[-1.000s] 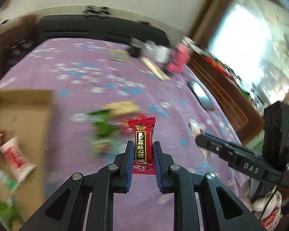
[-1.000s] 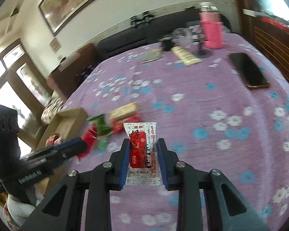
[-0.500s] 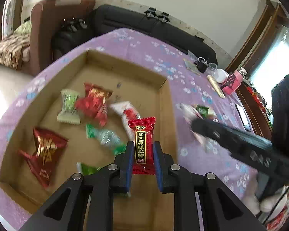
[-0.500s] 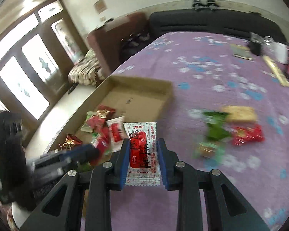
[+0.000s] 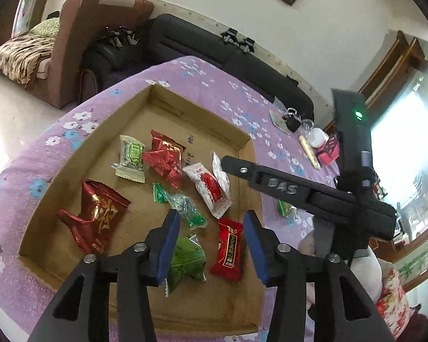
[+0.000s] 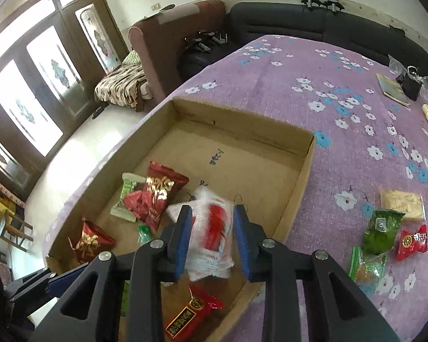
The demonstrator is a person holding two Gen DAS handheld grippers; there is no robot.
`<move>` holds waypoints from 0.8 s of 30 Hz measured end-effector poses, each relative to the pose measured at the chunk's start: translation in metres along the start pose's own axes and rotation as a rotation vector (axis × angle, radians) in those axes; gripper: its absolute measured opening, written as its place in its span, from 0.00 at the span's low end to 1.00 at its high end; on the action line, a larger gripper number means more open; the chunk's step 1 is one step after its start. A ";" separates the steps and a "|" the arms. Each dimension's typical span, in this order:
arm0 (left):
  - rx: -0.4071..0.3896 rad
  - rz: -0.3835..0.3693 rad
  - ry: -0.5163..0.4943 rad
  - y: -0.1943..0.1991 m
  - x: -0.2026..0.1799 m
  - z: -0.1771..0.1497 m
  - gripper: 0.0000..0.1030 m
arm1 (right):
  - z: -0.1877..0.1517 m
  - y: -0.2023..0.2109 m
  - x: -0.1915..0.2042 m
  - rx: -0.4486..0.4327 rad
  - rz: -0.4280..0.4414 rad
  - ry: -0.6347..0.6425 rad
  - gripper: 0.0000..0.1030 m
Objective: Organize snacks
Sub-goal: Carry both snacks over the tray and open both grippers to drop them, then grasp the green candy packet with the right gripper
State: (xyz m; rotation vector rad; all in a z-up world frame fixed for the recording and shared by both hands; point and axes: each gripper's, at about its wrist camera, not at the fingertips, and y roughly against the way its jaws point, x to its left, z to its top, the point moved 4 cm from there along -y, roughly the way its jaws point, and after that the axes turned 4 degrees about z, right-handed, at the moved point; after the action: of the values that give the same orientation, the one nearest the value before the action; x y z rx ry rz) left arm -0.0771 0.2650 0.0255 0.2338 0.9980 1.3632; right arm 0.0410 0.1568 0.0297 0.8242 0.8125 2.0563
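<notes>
A shallow cardboard box (image 5: 197, 119) on the purple flowered cloth holds several wrapped snacks. My left gripper (image 5: 212, 242) hangs over its near right corner, jaws opening. The red candy with the black label (image 5: 228, 249) lies free on the box floor between the blue pads, touching neither. My right gripper (image 6: 212, 228) is above the box (image 6: 242, 125) too, jaws opening. The white-and-red packet (image 6: 211, 236) is between its pads, blurred and slipping down. The same red candy (image 6: 191, 310) shows below. From the left wrist, that packet (image 5: 219, 171) sits at the right gripper's fingertip (image 5: 228, 163).
Loose snacks lie on the cloth right of the box: a green packet (image 6: 382, 228), a red candy (image 6: 412, 240), a beige cracker pack (image 6: 401, 202). In the box are a large red packet (image 5: 97, 219) and a green candy (image 5: 131, 159). Far end: notebook (image 6: 392, 89), dark sofa.
Both grippers swung from the loose snacks over to the box. The left jaws spread and the red candy dropped onto the box floor. The right jaws widened and its packet began to slip.
</notes>
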 end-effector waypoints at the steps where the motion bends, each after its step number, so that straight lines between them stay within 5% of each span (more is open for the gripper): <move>1: -0.006 -0.006 0.010 0.002 0.000 0.000 0.50 | 0.001 0.008 -0.004 -0.017 0.003 -0.009 0.33; 11: -0.044 -0.061 0.003 0.014 -0.024 0.001 0.62 | -0.007 0.090 -0.114 -0.112 -0.163 -0.128 0.41; 19: 0.011 -0.078 -0.081 -0.001 -0.062 -0.011 0.65 | -0.046 0.078 -0.158 -0.044 -0.149 -0.217 0.41; 24: 0.023 -0.072 -0.099 -0.004 -0.072 -0.014 0.66 | -0.036 0.065 -0.162 -0.072 -0.140 -0.216 0.44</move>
State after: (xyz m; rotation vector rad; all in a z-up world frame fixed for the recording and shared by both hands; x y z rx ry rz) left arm -0.0764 0.1946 0.0477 0.2773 0.9319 1.2633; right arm 0.0685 -0.0182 0.0129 0.9044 0.6546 1.8264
